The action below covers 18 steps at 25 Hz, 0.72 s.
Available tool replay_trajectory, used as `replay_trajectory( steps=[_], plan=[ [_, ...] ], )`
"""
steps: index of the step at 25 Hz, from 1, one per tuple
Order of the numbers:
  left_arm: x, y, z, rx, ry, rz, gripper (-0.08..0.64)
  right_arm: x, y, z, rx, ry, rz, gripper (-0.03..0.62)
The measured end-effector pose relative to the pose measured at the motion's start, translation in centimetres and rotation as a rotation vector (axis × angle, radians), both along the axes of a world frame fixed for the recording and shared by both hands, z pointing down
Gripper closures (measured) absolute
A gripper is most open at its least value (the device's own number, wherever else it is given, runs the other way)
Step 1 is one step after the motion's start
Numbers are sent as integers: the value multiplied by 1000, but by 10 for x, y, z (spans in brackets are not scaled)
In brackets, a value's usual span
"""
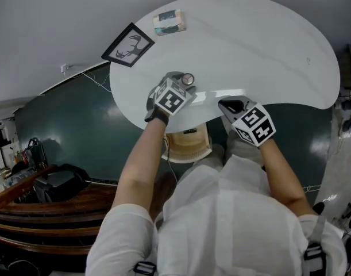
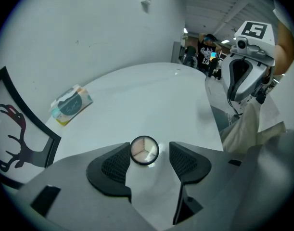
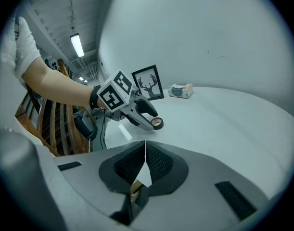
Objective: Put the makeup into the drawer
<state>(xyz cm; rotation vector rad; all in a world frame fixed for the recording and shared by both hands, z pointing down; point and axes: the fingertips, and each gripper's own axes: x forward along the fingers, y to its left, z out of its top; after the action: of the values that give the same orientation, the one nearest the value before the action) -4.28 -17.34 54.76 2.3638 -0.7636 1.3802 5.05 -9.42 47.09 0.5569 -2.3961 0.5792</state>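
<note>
The table (image 1: 267,45) is plain white. The makeup compact (image 2: 144,150) has a black rim around three pale wedges: pinkish, cream and beige. The left gripper (image 2: 146,163) and right gripper (image 3: 145,161) are grey with black mesh pads (image 2: 113,165); their marker cubes (image 1: 174,99) are white with black squares. In the upper left of the head view, the picture (image 1: 128,44) shows a black stag on white in a black frame. The tissue pack (image 1: 169,22) is white and teal.

The tissue pack (image 2: 71,105) bears a script word, too blurred to read.
</note>
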Motion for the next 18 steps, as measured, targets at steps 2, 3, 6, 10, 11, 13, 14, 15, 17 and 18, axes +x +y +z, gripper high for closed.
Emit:
replay_trajectory(
  steps=[2, 3, 6, 10, 11, 13, 14, 15, 17, 18],
  plan=[
    [2, -3, 4, -2, -16, 8, 298, 3, -2, 0, -1, 0, 2, 581],
    [3, -5, 6, 1, -24, 10, 298, 4, -3, 0, -1, 0, 3, 581],
    [6, -11, 7, 17, -35, 8, 299, 9, -4, 0, -2, 2, 6, 581],
    [4, -16, 10, 26, -59, 3, 299, 14, -6, 1, -2, 4, 9, 581],
    [4, -16, 11, 24, -65, 0, 299, 14, -6, 1, -1, 4, 7, 581],
    [3, -16, 14, 16, -73, -4, 299, 16, -7, 2, 0, 4, 5, 581],
    [4, -15, 16, 12, -78, -4, 299, 16, -7, 2, 0, 4, 3, 581],
    [4, -15, 18, 8, -85, -2, 299, 17, -6, 1, -1, 5, 2, 581],
    [4, -13, 21, -3, -91, 5, 303, 17, -6, 1, -2, 6, 0, 581],
    [5, -13, 22, -9, -88, 7, 325, 18, -7, 0, -2, 7, -1, 581]
  ],
)
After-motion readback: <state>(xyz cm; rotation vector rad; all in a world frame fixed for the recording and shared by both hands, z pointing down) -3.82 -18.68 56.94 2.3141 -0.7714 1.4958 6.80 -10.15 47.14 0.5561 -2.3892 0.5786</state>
